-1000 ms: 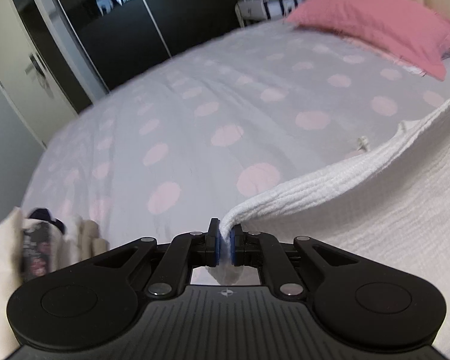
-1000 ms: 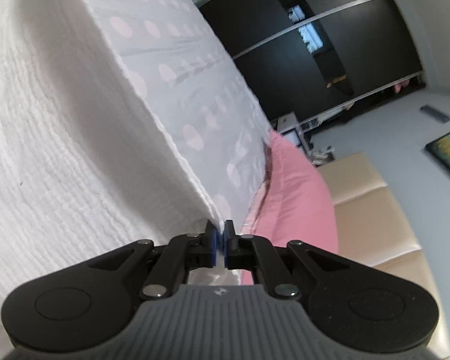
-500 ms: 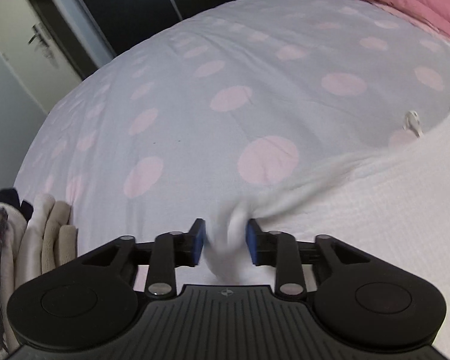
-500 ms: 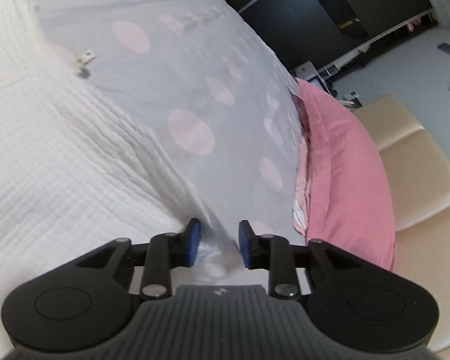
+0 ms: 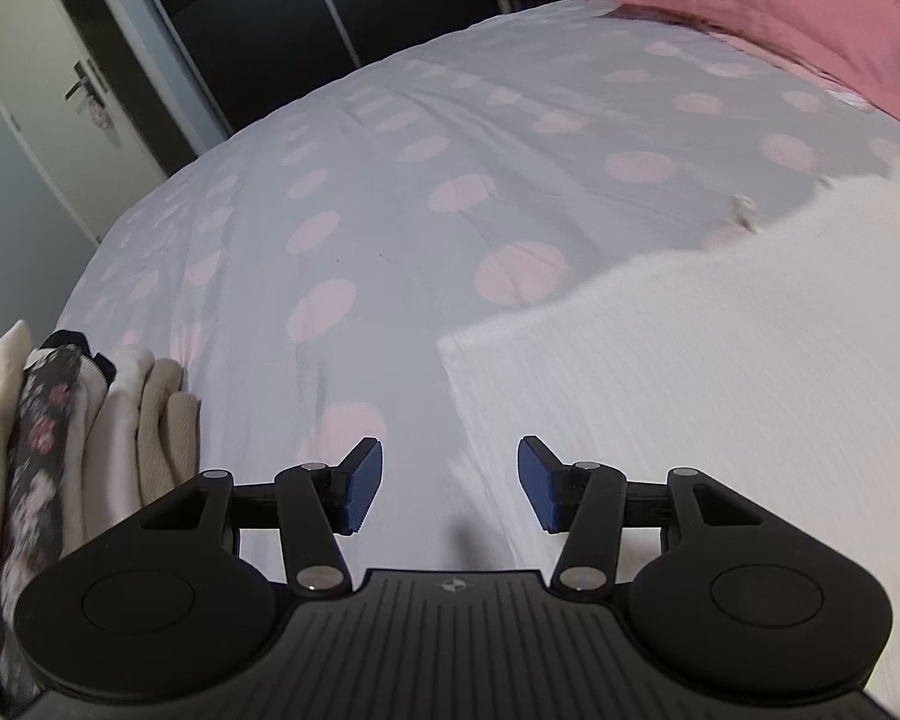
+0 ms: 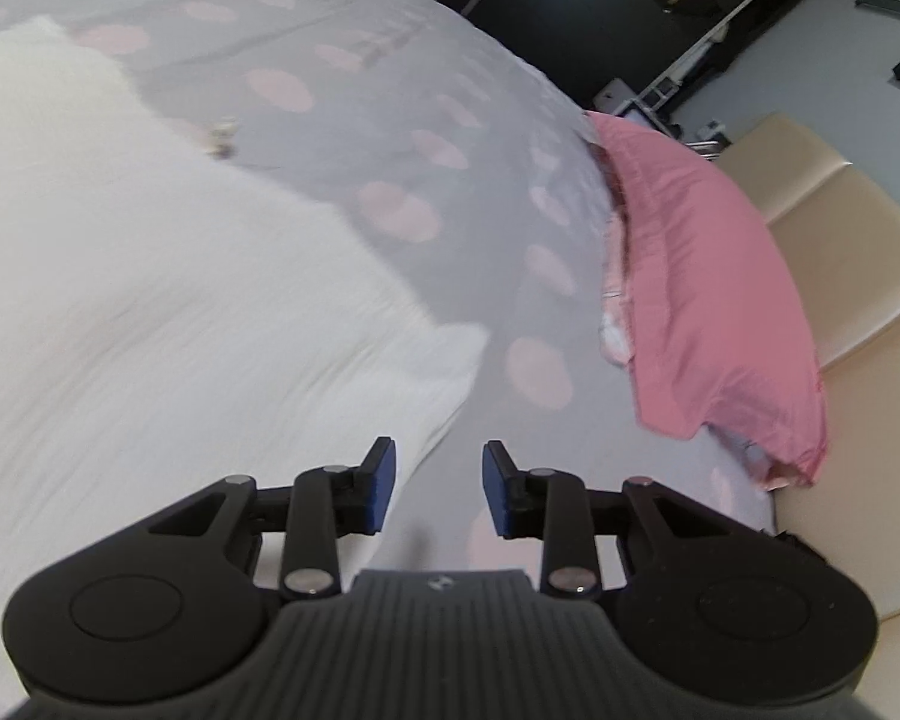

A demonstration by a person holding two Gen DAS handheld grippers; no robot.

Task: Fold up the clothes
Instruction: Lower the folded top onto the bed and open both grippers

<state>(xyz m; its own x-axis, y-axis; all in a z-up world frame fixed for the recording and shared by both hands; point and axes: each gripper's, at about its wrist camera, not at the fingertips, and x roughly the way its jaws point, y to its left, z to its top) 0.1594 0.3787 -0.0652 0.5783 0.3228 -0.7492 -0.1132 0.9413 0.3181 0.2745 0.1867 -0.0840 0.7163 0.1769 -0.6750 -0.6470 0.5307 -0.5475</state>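
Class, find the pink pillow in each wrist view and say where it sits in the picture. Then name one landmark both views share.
Left wrist view: the pink pillow lies in the top right corner, at the far end of the spotted bedspread.
Right wrist view: the pink pillow runs down the right of centre, between the bedspread and the beige headboard.
Shared landmark: the white garment, spread flat on the bedspread.
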